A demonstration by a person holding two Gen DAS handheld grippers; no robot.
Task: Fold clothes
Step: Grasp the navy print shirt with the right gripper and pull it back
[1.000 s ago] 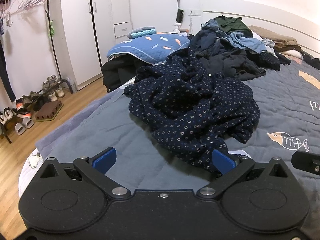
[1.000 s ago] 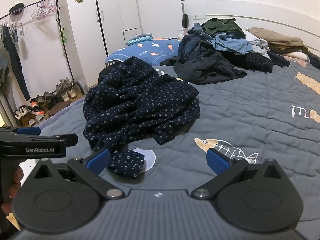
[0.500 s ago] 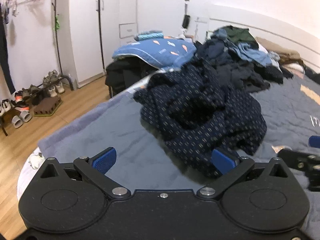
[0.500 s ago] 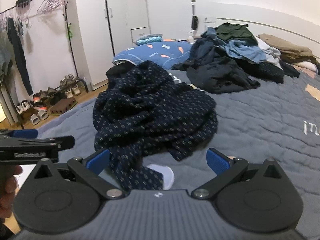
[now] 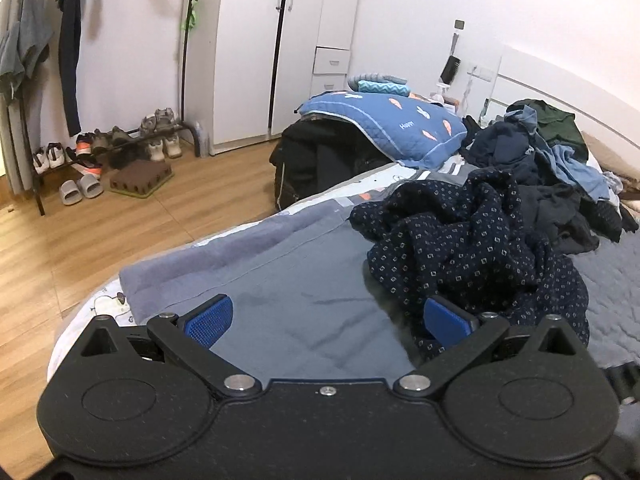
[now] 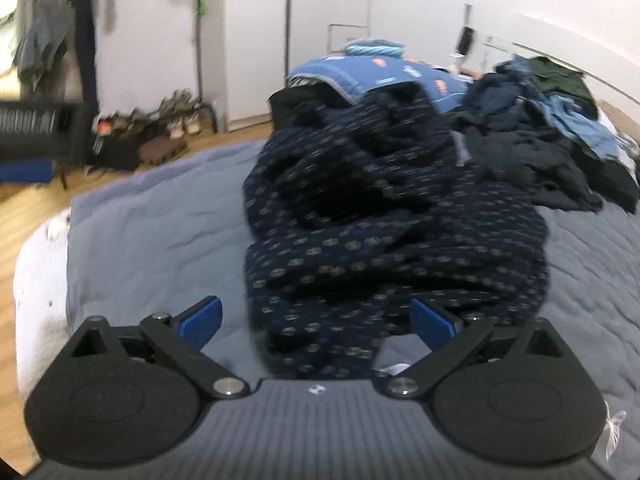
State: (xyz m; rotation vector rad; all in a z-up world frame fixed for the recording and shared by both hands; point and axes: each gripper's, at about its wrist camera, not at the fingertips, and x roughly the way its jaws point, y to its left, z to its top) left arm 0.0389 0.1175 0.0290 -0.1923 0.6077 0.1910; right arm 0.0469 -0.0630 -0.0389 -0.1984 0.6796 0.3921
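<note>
A: The navy dotted garment (image 5: pixel 472 248) sits crumpled on the grey quilt (image 5: pixel 304 276), at about 2 o'clock from the left gripper (image 5: pixel 326 320).

B: The right gripper (image 6: pixel 316 320) view is blurry and the hem is cut off. Both sets of fingers are spread wide, holding nothing.

A: A clothes pile (image 5: pixel 552 152) and a blue pillow (image 5: pixel 392 128) lie behind, with a shoe rack (image 5: pixel 108 148) at 10 o'clock.

Grey quilt (image 5: pixel 288 280) covers bed. Blue carrot-print pillow (image 5: pixel 396 128) atop black bag (image 5: pixel 320 164) at bedside. Shoe rack (image 5: pixel 116 144) against wall, slippers (image 5: pixel 80 190) on wood floor (image 5: pixel 80 248). White wardrobe (image 5: pixel 280 40) behind. Hairbrush (image 5: pixel 451 69) upright beyond pillow.
</note>
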